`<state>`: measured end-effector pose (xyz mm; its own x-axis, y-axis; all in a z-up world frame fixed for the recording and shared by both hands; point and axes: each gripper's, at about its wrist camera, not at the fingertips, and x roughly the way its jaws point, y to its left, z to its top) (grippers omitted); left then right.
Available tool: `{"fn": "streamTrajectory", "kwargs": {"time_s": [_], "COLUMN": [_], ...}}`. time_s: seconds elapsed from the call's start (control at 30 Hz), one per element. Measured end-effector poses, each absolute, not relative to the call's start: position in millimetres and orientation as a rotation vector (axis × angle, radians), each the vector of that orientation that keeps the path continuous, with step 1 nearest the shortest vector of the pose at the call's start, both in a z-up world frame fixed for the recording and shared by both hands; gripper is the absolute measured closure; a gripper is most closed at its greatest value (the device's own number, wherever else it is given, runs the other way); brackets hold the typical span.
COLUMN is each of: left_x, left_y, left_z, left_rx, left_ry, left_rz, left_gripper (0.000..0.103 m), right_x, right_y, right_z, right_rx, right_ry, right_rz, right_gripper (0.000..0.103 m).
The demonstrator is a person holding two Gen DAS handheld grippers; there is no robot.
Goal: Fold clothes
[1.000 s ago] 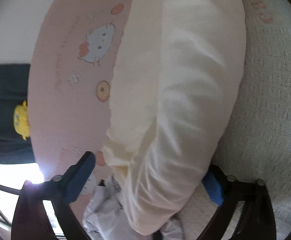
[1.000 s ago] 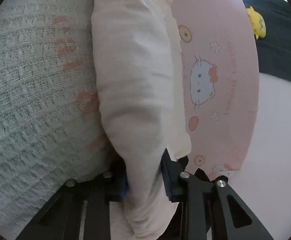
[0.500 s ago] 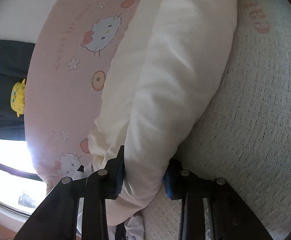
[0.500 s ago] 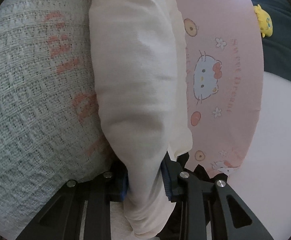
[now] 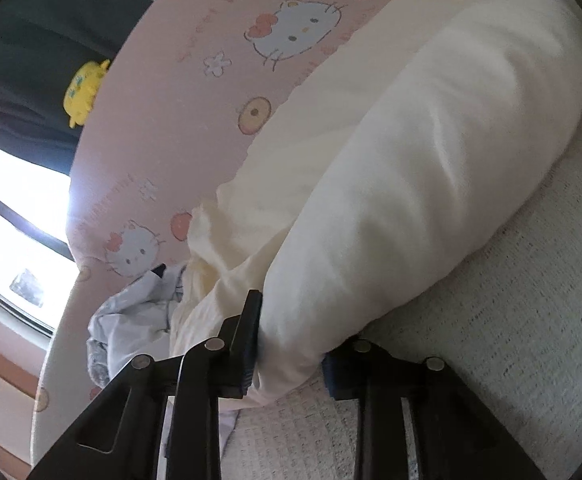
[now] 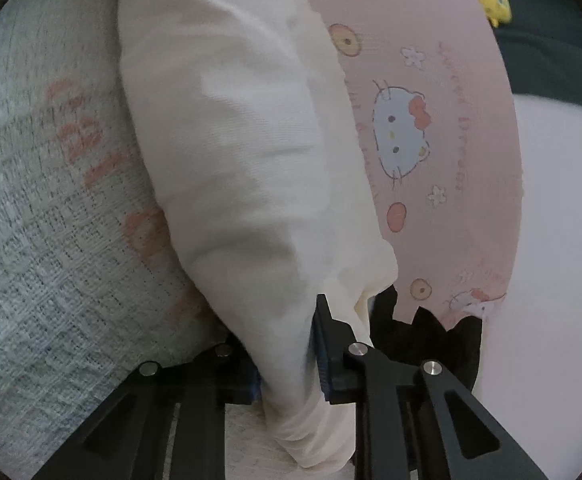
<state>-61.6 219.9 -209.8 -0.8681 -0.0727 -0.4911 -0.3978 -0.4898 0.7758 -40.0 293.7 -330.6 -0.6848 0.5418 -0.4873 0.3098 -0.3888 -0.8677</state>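
Observation:
A cream garment [image 5: 423, 168] lies bunched in a long roll across a white waffle-knit cloth [image 5: 503, 352]. My left gripper [image 5: 291, 344] is shut on one end of the roll. My right gripper [image 6: 287, 360] is shut on the other end of the same cream garment [image 6: 243, 152], over the waffle-knit cloth [image 6: 43, 264] with its orange lettering. The fabric hides most of the inner pads.
A pink cartoon-cat sheet [image 5: 195, 92] [image 6: 443, 128] lies beyond the garment. A crumpled pale grey garment [image 5: 131, 320] sits near the left gripper. A dark cloth with a yellow figure [image 5: 85, 90] lies further off, with a bright window at the left.
My left gripper went from open beside the garment's end to shut on it, and its view swung. My right gripper stayed shut on the garment and shifted slightly.

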Motion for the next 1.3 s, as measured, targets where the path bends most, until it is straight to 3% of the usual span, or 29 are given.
{"fn": "streamTrajectory", "kwargs": {"time_s": [0.63, 1.3], "left_x": [7.1, 63.4], "left_y": [184.1, 177.2], "left_z": [-184.2, -211.3], "left_rx": [-0.556, -0.565], "left_ry": [1.616, 1.756], "left_rz": [2.362, 2.161], "left_gripper": [0.080, 0.075], "right_x": [23.3, 73.3], "right_y": [273.0, 273.8], "right_z": [-308.8, -327.1], "right_rx": [-1.125, -1.247], "right_ry": [-1.636, -1.710], "right_rz": [2.300, 2.250], "right_gripper": [0.084, 0.084]}}
